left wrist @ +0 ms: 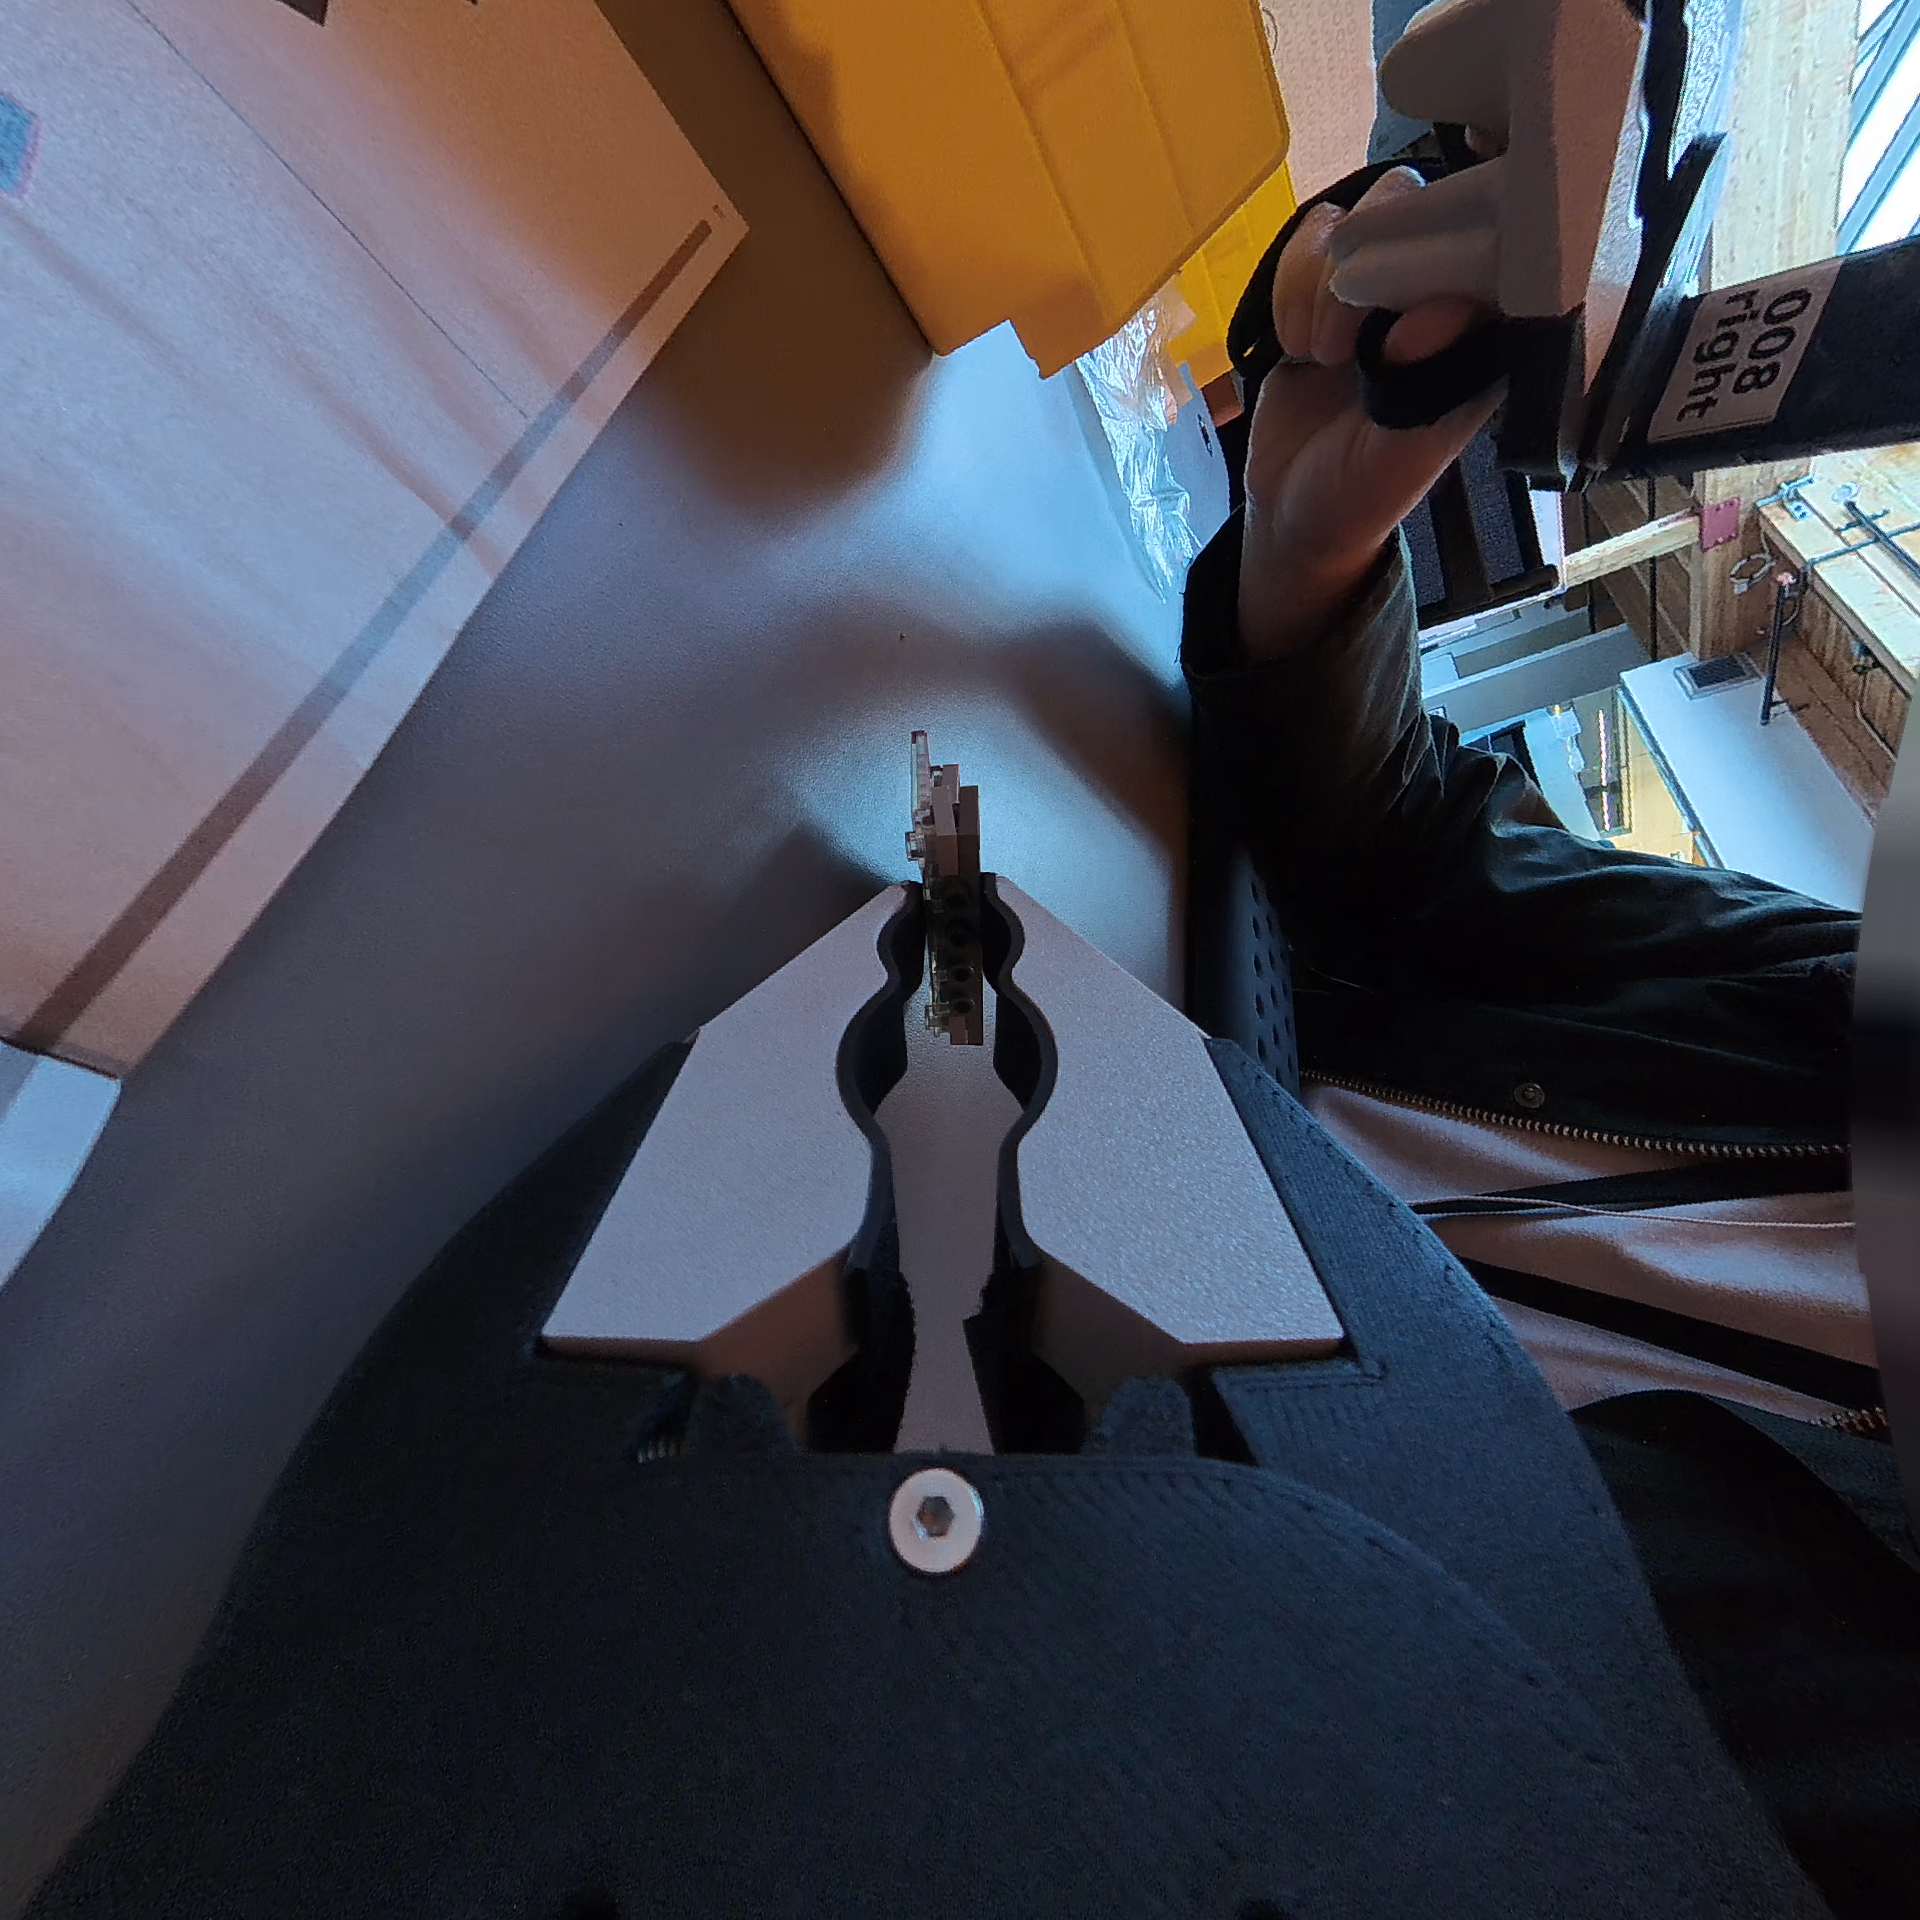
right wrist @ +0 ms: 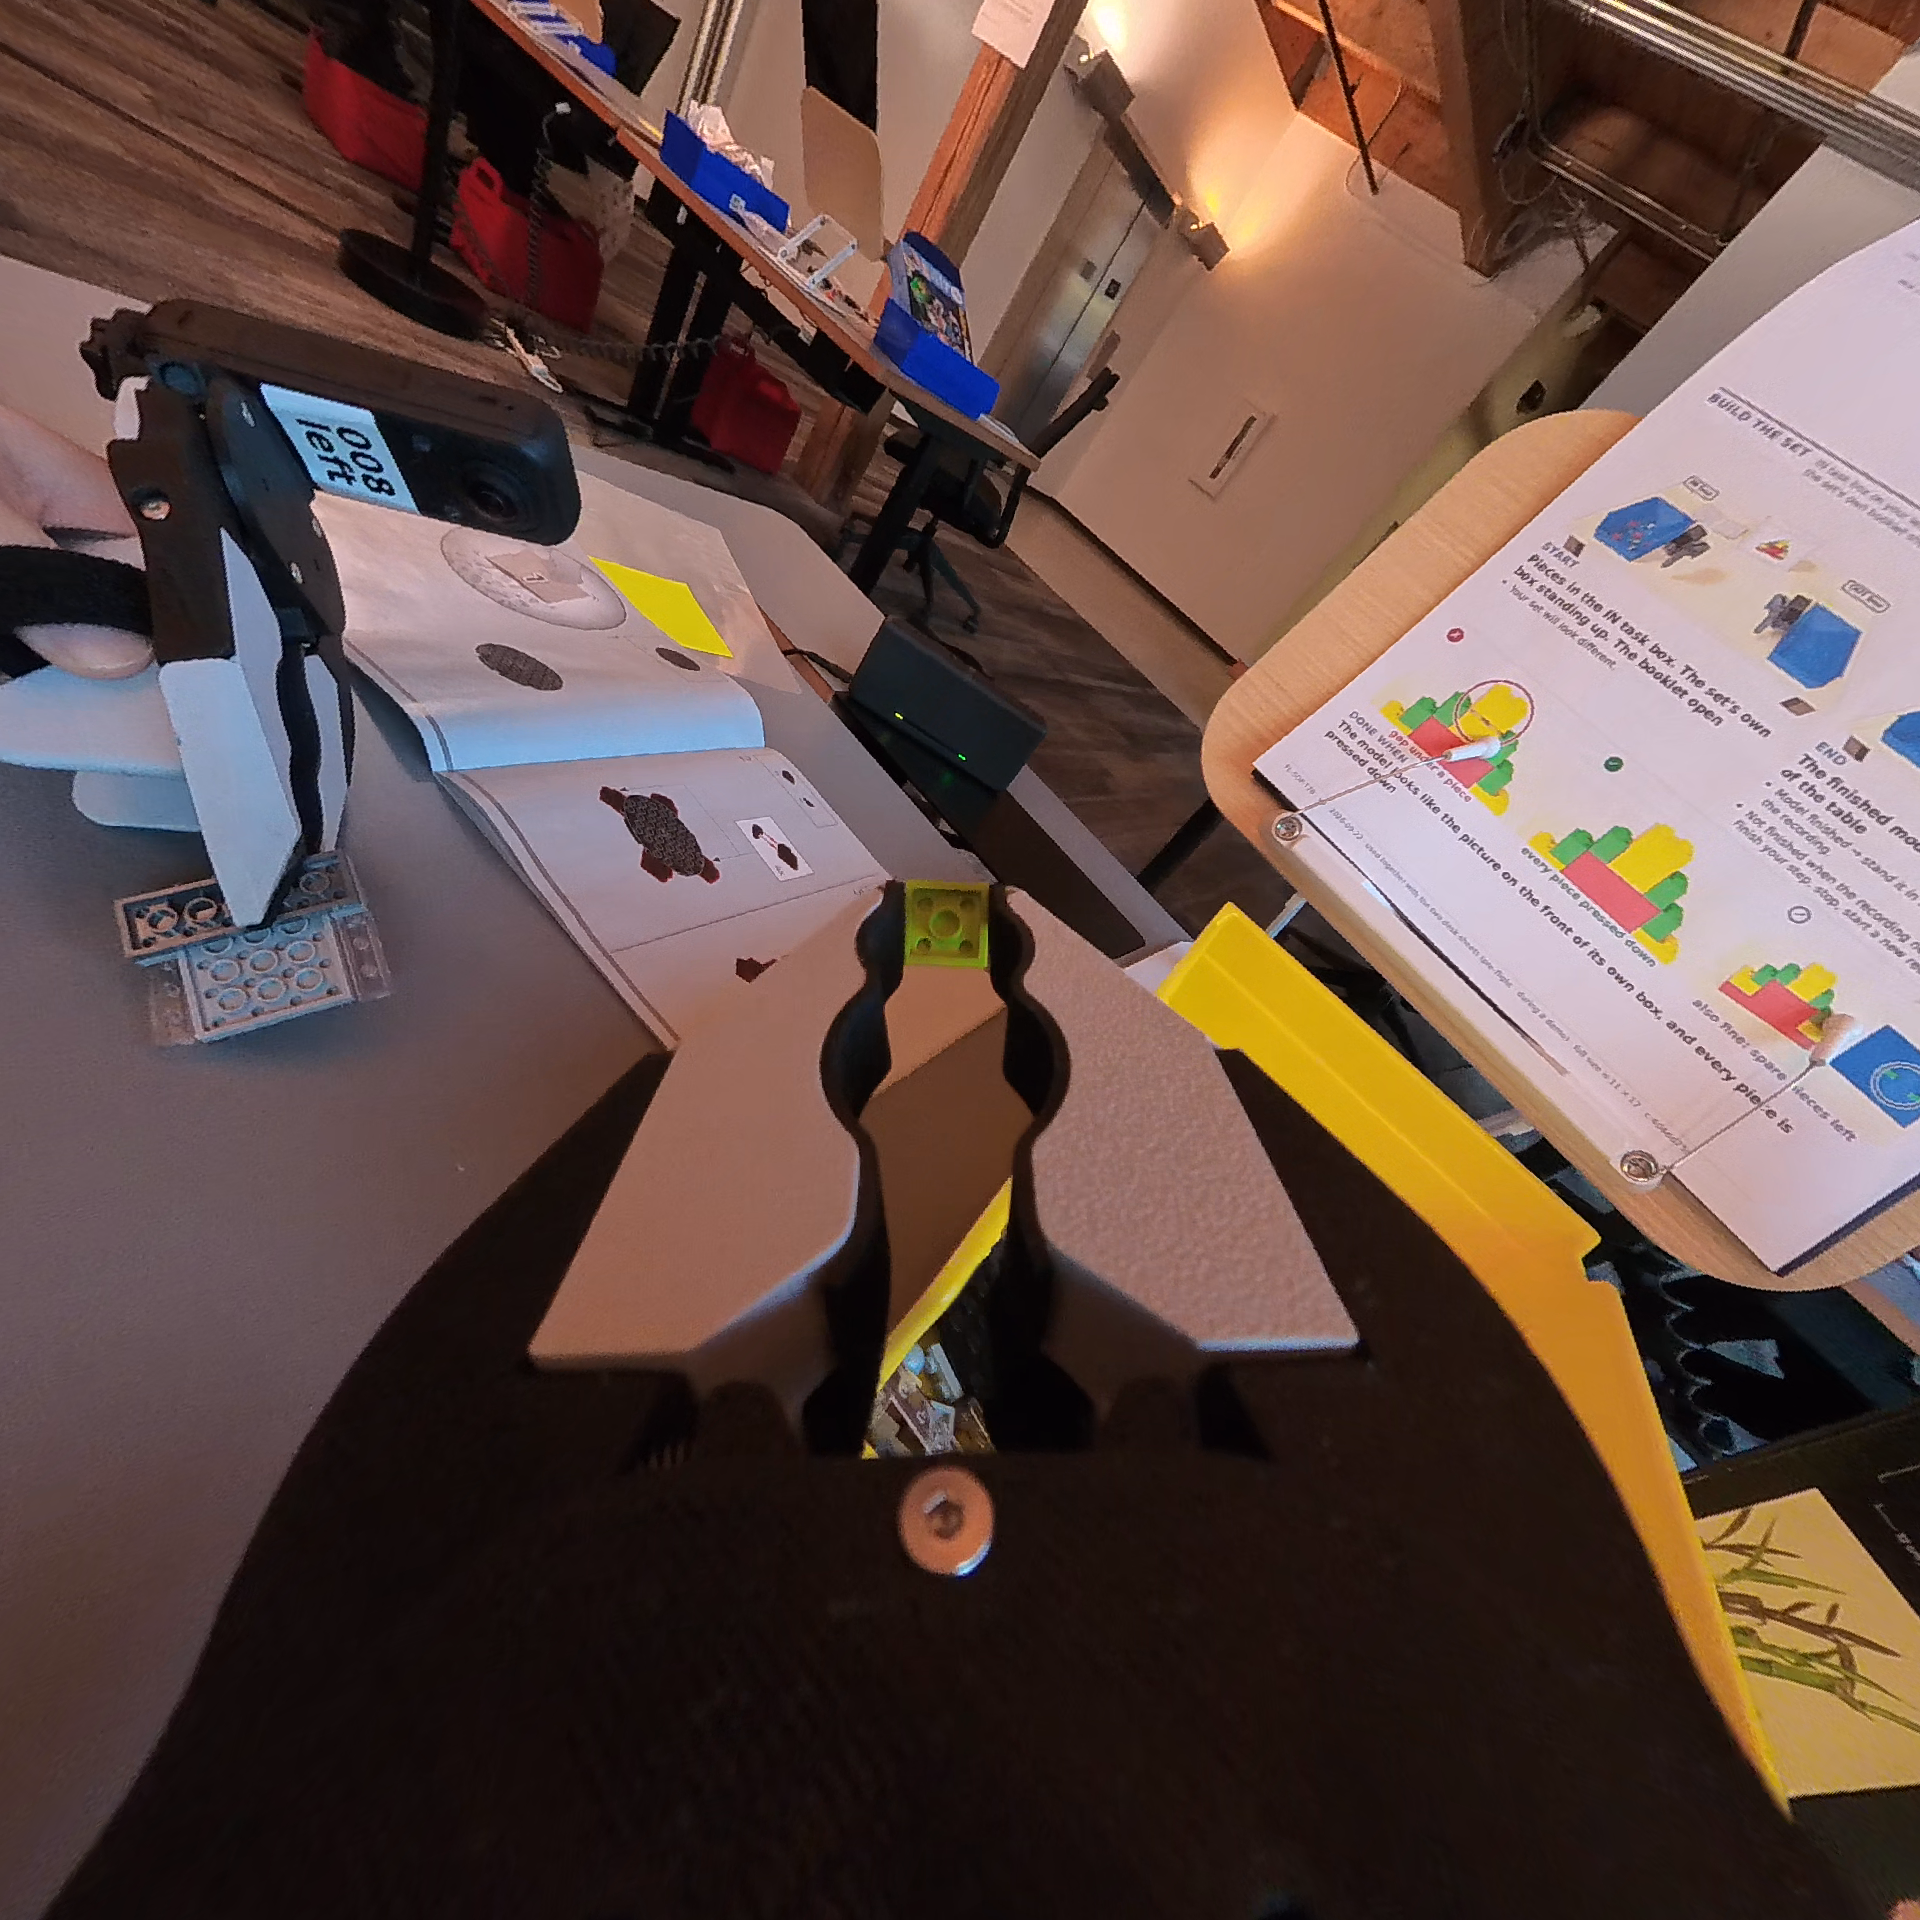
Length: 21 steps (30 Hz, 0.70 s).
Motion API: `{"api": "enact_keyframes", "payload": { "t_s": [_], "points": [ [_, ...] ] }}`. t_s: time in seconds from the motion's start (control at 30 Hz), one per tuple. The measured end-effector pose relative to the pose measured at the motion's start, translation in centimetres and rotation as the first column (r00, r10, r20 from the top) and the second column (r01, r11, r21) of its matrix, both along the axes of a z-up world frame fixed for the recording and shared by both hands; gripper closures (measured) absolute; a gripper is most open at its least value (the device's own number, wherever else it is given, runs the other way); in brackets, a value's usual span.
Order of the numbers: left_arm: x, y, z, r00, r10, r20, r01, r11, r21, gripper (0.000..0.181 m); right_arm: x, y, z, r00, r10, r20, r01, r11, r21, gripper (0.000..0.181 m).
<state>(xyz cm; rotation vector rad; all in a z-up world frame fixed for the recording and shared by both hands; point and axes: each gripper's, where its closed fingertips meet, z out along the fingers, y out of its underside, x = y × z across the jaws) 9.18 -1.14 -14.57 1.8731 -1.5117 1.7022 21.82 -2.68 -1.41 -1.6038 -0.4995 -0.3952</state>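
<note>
Lime plastic shows at the tips of my right tool [right wrist: 943,914]: a small square brick [right wrist: 945,927], studs side turned towards the camera, pinched between the two fingers. It hangs in the air above the near rim of the yellow bin [right wrist: 1382,1101], which lies to the right and below.

My left tool [left wrist: 948,899] is pressed together on a grey plate assembly [left wrist: 948,831]. In its own view the plates are seen edge-on, a thin stack running straight away from the fingertips. In the right wrist view the same left tool [right wrist: 272,894] stands with its tips down on the assembly [right wrist: 255,951], which lies flat on the grey table [right wrist: 312,1195], studs up, its long side running roughly left to right.

From the lime brick the assembly lies far to the left and lower, with the open booklet [right wrist: 623,790] between and beyond them. So the right tool carries the loose piece, and the left is the one already at the plates.

A board with a printed sheet [right wrist: 1621,831] leans at the right. In the left wrist view a cardboard box [left wrist: 260,468] sits at the left, the yellow bin [left wrist: 1039,166] beyond it, and my hand [left wrist: 1320,447] grips the right tool's handle.
</note>
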Motion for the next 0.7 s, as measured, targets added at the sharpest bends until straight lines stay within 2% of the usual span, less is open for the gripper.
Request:
{"api": "enact_keyframes", "payload": {
  "t_s": [0.13, 0.23, 0.27, 0.3, 0.33, 0.37, 0.4, 0.47, 0.53, 0.6, 0.63, 0.7],
  "points": [
    [0.0, 0.0, 0.0, 1.0, 0.0, 0.0, 0.0, 1.0, 0.0, 0.173, 0.2, 0.0, 0.2, 0.999, 0.004, -0.033, -0.003, 1.0, 0.009, 0.167],
    [0.0, 0.0, 0.0, 1.0, 0.0, -0.001, 0.0, 1.0, -0.001, 0.173, 0.2, -0.1, 0.8, 0.99, 0.039, -0.135, -0.035, 0.999, 0.032, 0.167],
    [0.0, 0.0, 0.0, 1.0, 0.0, -0.001, 0.0, 1.0, -0.001, 0.173, -0.1, -0.3, 1.3, 0.972, 0.094, -0.213, -0.085, 0.995, 0.054, 0.167],
    [0.0, 0.0, 0.0, 1.0, 0.0, -0.001, 0.0, 1.0, -0.001, 0.173, -1.0, -0.8, 2.2, 0.927, 0.199, -0.317, -0.179, 0.979, 0.094, 0.167],
    [0.0, 0.0, 0.0, 1.0, 0.0, -0.001, 0.0, 1.0, -0.001, 0.173, -2.2, -1.7, 3.3, 0.842, 0.339, -0.419, -0.303, 0.941, 0.152, 0.167],
    [0.0, 0.0, 0.0, 1.0, 0.0, -0.001, 0.0, 1.0, -0.002, 0.173, -3.3, -2.9, 4.8, 0.718, 0.485, -0.499, -0.428, 0.873, 0.232, 0.167],
    [0.0, 0.0, 0.0, 1.0, -0.001, -0.001, 0.001, 1.0, -0.002, 0.173, -4.0, -4.5, 6.5, 0.576, 0.609, -0.546, -0.517, 0.788, 0.333, 0.167],
    [-0.1, 0.0, 0.0, 1.0, -0.001, -0.001, 0.001, 1.0, -0.003, 0.173, -3.8, -7.3, 9.5, 0.279, 0.753, -0.595, -0.589, 0.624, 0.513, 0.167],
    [-0.1, 0.0, 0.0, 1.0, -0.002, -0.001, 0.002, 1.0, -0.004, 0.173, -2.5, -9.7, 11.7, -0.005, 0.819, -0.573, -0.57, 0.469, 0.675, 0.167],
    [-0.1, 0.0, 0.0, 1.0, -0.003, -0.002, 0.003, 1.0, -0.003, 0.173, -0.6, -11.5, 13.0, -0.228, 0.837, -0.497, -0.504, 0.335, 0.796, 0.167],
    [-0.1, 0.0, 0.0, 1.0, -0.003, -0.002, 0.003, 1.0, -0.003, 0.173, 0.5, -12.1, 13.3, -0.308, 0.835, -0.455, -0.457, 0.29, 0.841, 0.168],
    [-0.1, 0.0, 0.0, 1.0, -0.004, -0.002, 0.004, 1.0, -0.005, 0.173, 2.2, -12.6, 13.4, -0.406, 0.825, -0.393, -0.376, 0.241, 0.895, 0.168]
  ]
}}
